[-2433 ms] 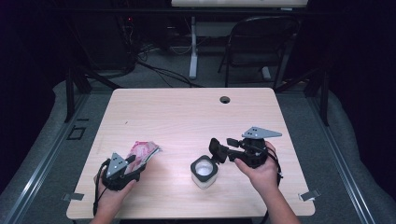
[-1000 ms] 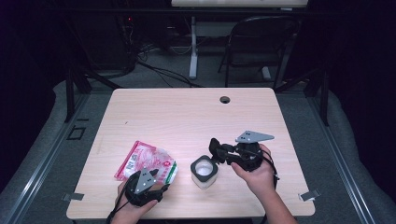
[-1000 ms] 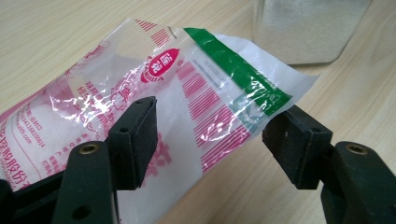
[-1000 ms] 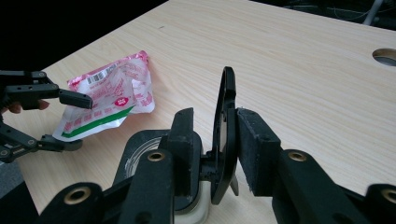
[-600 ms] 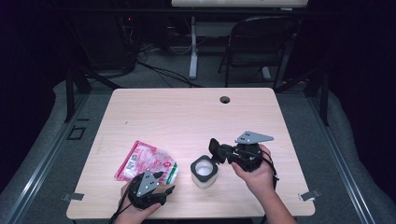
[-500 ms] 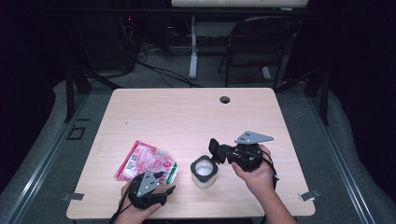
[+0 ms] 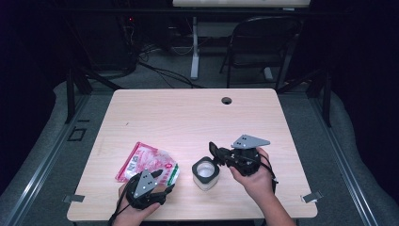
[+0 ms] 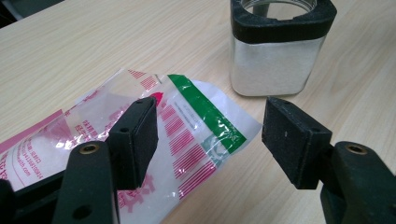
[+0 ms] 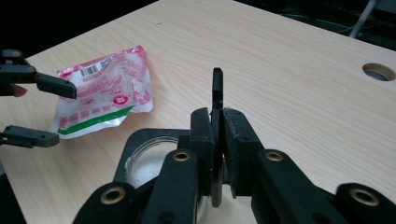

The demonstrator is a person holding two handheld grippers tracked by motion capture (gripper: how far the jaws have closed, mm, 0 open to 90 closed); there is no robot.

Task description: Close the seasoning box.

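Note:
A pink and white plastic bag (image 7: 143,160) with a green stripe lies flat on the table's front left. My left gripper (image 7: 164,180) stands open at its near corner, and that corner (image 8: 196,121) lies on the table between the pads without being pressed. A square silver jar (image 7: 205,173) with a black rim stands open, white powder inside. Above its far right edge, my right gripper (image 7: 214,153) has just been closing and is shut on a thin black flat piece (image 9: 217,88), held on edge; it may be a lid.
The wooden table (image 7: 188,117) has a round cable hole (image 7: 227,100) near its far edge. A folding chair (image 7: 259,42) and desk legs stand on the floor beyond. The jar (image 8: 275,60) stands close to the right of the bag.
The left gripper has let the bag go; the bag now lies flat on the table and the gripper sits nearer the front edge, farther right. The right hand has barely shifted.

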